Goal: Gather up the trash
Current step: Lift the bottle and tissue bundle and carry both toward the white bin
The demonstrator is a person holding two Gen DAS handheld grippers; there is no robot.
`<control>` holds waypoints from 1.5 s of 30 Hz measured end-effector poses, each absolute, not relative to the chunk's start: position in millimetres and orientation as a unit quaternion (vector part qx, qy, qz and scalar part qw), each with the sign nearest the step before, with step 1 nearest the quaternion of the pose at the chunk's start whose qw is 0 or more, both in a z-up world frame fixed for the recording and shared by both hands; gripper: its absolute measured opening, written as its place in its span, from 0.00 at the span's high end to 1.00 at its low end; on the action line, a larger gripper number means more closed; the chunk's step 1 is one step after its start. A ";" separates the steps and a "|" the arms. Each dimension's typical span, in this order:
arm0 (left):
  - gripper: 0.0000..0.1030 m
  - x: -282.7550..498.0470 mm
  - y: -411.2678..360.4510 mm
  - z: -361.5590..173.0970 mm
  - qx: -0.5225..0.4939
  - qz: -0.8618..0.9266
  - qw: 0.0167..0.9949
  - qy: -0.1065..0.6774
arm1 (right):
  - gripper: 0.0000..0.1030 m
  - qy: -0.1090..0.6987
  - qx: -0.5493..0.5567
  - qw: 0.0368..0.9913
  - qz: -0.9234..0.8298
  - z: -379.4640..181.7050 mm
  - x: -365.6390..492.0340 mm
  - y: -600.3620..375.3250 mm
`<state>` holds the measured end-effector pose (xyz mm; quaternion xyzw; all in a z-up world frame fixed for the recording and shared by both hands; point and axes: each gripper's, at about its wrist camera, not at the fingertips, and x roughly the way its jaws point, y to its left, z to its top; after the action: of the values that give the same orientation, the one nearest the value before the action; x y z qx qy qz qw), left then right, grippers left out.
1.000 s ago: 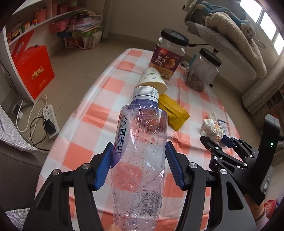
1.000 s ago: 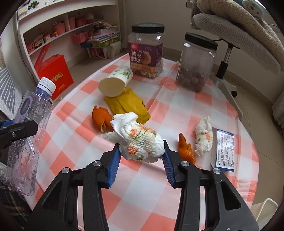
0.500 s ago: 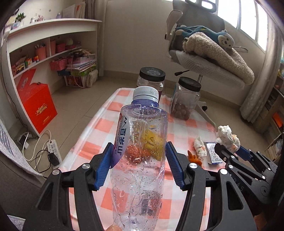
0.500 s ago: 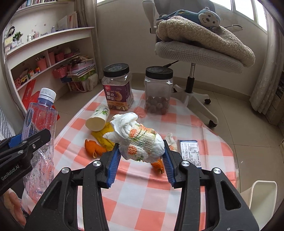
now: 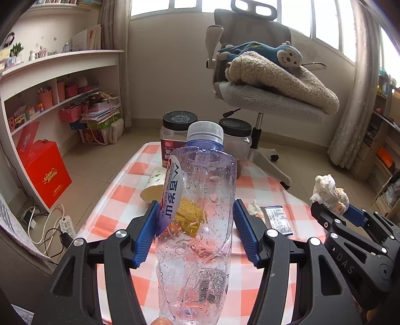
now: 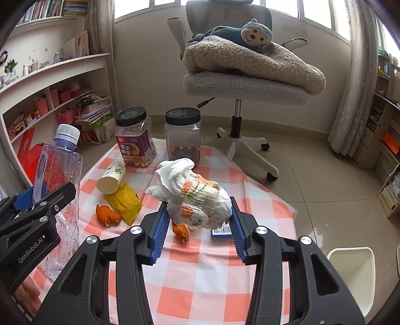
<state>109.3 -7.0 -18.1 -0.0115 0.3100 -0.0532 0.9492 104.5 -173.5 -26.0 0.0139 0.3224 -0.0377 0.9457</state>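
Left tool point(image 5: 196, 233) grips clear water bottle point(image 5: 197, 225) upright. Right tool point(image 6: 198, 225) clamps crumpled tissue wad point(image 6: 197, 197) above checkered desk point(image 6: 200, 282).

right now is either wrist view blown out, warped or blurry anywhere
Left wrist view: windows blown out, shelf bowed by the fisheye, bottle sharp. Right wrist view: same overexposed windows, dark corners, crumpled tissue in focus.

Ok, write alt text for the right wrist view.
The right tongs grip a crumpled printed tissue wad above a checked tablecloth strewn with orange peel, a yellow wrapper and a tipped paper cup. At left, the left tongs hold a clear plastic bottle.
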 end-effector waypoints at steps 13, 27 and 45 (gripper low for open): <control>0.43 104.5 -64.0 -17.0 -0.002 -0.099 0.948 0.304 | 0.59 0.321 0.028 0.943 -0.088 -21.2 79.2 -231.2; 0.42 98.2 -114.7 -23.8 0.009 -0.144 0.939 0.311 | 0.58 0.325 0.033 0.936 -0.133 -21.9 53.0 -283.1; 0.43 82.7 -184.0 -40.6 0.041 -0.201 0.924 0.324 | 0.58 0.347 0.076 0.902 -0.244 -30.4 7.5 -391.2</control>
<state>82.7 -184.0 -40.6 0.0405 0.3239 -0.2006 0.9237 7.5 -391.2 -30.4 0.0764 0.3475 -0.2442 0.9021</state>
